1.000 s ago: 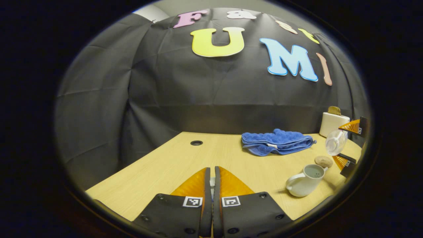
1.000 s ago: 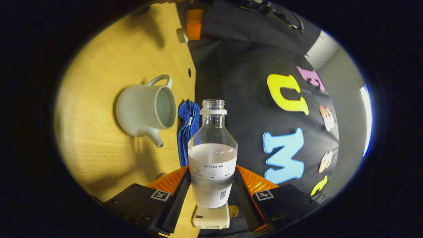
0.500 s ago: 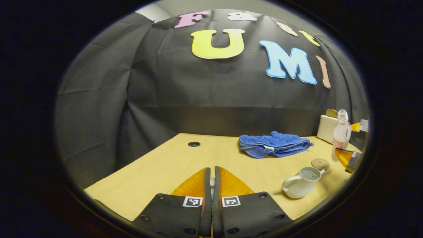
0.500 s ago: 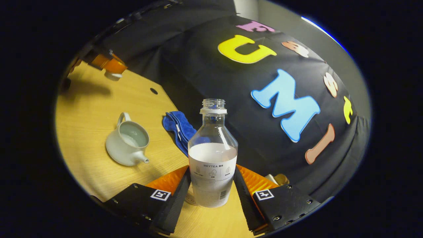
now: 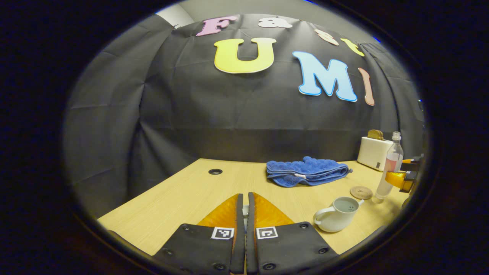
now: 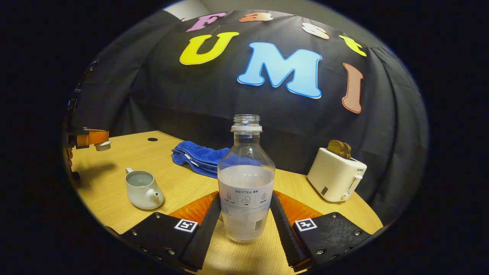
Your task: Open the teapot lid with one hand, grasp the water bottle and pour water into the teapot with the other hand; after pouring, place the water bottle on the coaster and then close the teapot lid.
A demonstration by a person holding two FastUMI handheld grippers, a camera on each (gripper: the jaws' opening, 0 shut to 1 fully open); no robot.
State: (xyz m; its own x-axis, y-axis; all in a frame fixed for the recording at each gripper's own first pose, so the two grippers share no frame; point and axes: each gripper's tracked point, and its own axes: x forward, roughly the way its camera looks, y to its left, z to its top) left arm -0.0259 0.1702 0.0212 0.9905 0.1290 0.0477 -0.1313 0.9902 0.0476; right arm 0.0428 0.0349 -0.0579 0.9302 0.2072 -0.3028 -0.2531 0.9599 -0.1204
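Right gripper view: the right gripper (image 6: 245, 214) is pinching the upright water bottle (image 6: 246, 179), hiding the coaster (image 5: 361, 192); at ten o'clock, the left gripper (image 6: 100, 140) is pinching the teapot lid (image 6: 102, 145) above the wooden table (image 6: 114, 208).

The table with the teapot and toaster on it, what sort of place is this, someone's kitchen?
Probably not a real kitchen: it looks like a staged recording booth. A black cloth wall backs a bare wooden table set with household props: a teapot, a toaster and a folded blue towel.
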